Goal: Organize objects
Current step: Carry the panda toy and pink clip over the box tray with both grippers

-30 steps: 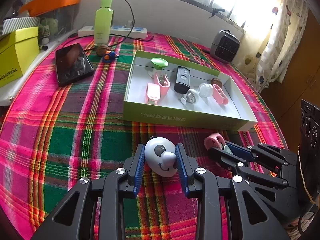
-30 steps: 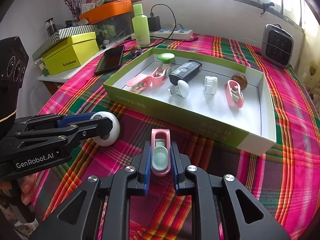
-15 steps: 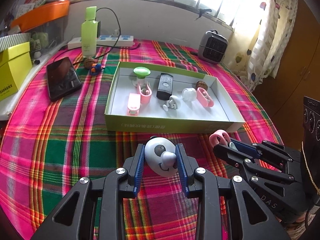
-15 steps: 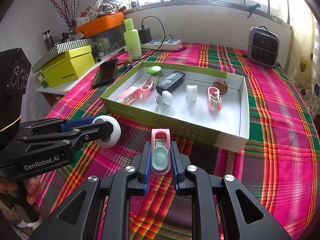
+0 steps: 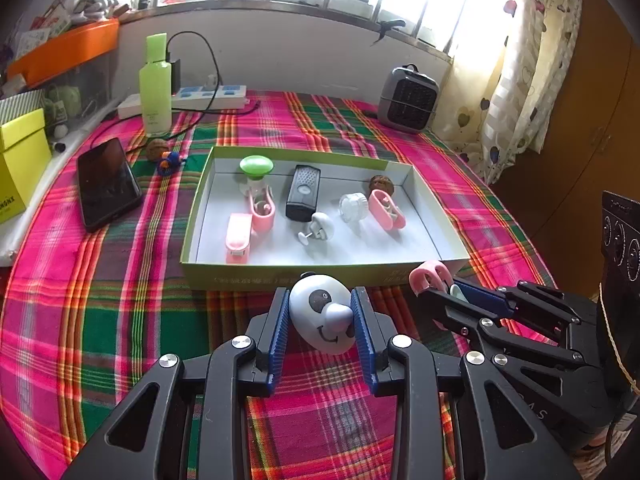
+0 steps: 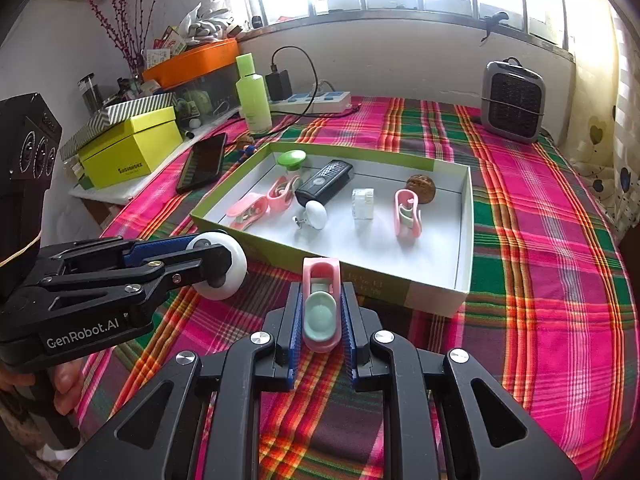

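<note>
The panda-face egg toy sits clamped between the left gripper's blue pads, held above the plaid tablecloth just short of the green box. Beside it, the right gripper pinches a pink clip. Inside the box lie more pink clips, a black remote and a walnut.
</note>
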`<act>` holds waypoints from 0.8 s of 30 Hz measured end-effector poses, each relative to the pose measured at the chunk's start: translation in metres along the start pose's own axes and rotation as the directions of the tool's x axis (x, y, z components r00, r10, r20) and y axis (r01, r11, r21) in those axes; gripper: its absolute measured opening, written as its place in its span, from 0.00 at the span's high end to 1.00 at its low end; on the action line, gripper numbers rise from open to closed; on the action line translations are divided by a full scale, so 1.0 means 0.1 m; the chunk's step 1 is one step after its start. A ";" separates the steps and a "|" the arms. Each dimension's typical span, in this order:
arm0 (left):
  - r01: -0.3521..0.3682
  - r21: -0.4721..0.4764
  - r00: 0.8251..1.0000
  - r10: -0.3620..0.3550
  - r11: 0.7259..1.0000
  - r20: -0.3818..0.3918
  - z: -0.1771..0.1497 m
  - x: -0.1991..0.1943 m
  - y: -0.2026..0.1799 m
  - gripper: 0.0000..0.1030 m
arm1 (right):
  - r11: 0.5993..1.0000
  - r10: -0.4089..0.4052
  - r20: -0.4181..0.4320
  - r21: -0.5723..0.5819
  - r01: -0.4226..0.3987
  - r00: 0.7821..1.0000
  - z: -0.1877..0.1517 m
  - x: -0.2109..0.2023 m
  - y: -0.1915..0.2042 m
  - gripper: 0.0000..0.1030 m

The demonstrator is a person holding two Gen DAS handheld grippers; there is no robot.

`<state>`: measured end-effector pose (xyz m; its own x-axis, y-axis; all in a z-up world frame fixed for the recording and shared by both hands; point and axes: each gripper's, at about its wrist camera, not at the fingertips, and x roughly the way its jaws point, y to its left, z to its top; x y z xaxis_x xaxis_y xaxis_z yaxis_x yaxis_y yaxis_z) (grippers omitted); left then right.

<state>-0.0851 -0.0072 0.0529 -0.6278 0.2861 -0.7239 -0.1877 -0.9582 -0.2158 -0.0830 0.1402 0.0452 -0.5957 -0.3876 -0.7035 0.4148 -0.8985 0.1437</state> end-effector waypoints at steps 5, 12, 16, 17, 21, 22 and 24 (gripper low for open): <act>0.000 0.005 1.000 0.000 1.000 0.004 0.06 0.02 -0.03 0.72 | 1.000 -0.012 0.005 0.008 0.012 1.000 0.03 -0.01 -0.05 0.82; 0.015 0.000 1.000 -0.015 1.000 0.004 0.17 0.07 -0.05 0.72 | 0.999 -0.029 0.016 0.017 0.029 0.999 0.11 -0.01 -0.11 0.82; 0.013 0.005 1.000 -0.013 1.000 0.003 0.23 0.12 -0.07 0.72 | 0.999 -0.040 0.016 0.024 0.039 0.999 0.17 0.02 -0.16 0.82; 0.013 0.004 1.000 -0.013 1.000 0.003 0.24 0.14 -0.06 0.72 | 0.999 -0.042 0.016 0.027 0.041 0.999 0.18 0.03 -0.17 0.82; 0.014 0.004 1.000 -0.014 1.000 -0.001 0.31 0.21 -0.06 0.72 | 0.998 -0.049 0.012 0.035 0.049 0.999 0.23 0.09 -0.22 0.82; 0.015 0.002 1.000 -0.015 1.000 -0.003 0.33 0.23 -0.05 0.72 | 0.998 -0.050 0.011 0.035 0.050 0.999 0.24 0.10 -0.22 0.82; 0.023 -0.004 1.000 -0.023 1.000 -0.010 0.37 0.27 -0.04 0.72 | 0.998 -0.052 0.008 0.038 0.051 0.999 0.27 0.14 -0.24 0.82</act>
<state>-0.1288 0.0045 0.0584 -0.6161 0.3079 -0.7250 -0.1989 -0.9514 -0.2350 -0.1196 0.1507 0.0508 -0.6216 -0.3422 -0.7046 0.3576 -0.9243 0.1335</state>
